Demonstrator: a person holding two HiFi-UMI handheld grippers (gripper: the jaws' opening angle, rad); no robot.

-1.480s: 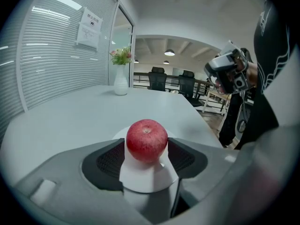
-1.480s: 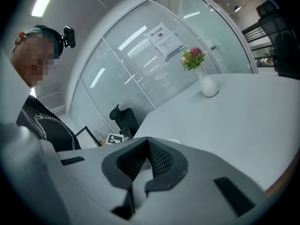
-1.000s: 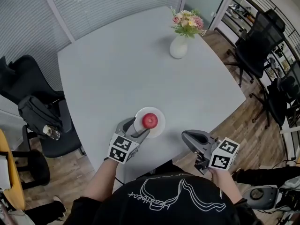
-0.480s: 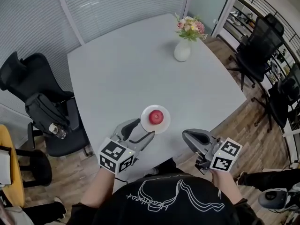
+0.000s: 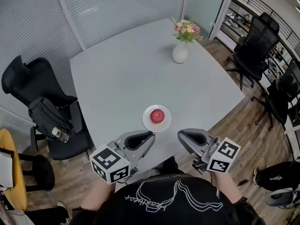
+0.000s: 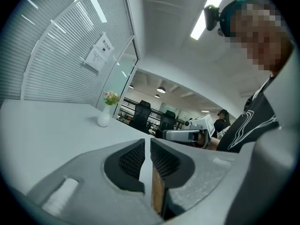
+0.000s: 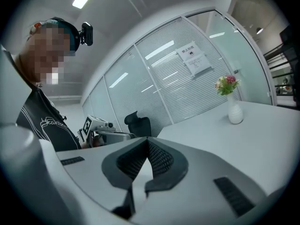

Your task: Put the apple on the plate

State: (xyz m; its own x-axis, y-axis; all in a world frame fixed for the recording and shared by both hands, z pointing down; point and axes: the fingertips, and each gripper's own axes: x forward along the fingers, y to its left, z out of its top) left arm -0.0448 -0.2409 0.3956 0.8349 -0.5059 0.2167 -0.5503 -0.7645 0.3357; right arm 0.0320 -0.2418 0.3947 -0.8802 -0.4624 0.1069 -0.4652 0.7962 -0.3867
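A red apple (image 5: 158, 116) rests on a small white plate (image 5: 149, 123) near the front edge of the grey table (image 5: 117, 74). My left gripper (image 5: 152, 136) hangs just short of the plate, apart from it. Its jaws have just been closing, with nothing between them and only a thin slit left (image 6: 146, 142). My right gripper (image 5: 179, 135) is held to the right of the plate, shut and empty (image 7: 147, 140). Neither gripper view shows the apple or plate; each sees the other gripper across the table edge.
A white vase of flowers (image 5: 180, 52) stands at the table's far right corner. A black chair (image 5: 23, 78) with a bag (image 5: 47, 114) is at the left. More office chairs (image 5: 255, 46) stand at the right.
My left gripper has drawn back from the plate towards the person, risen, and closed its jaws. The apple stays on the plate. The right gripper has lifted a little.
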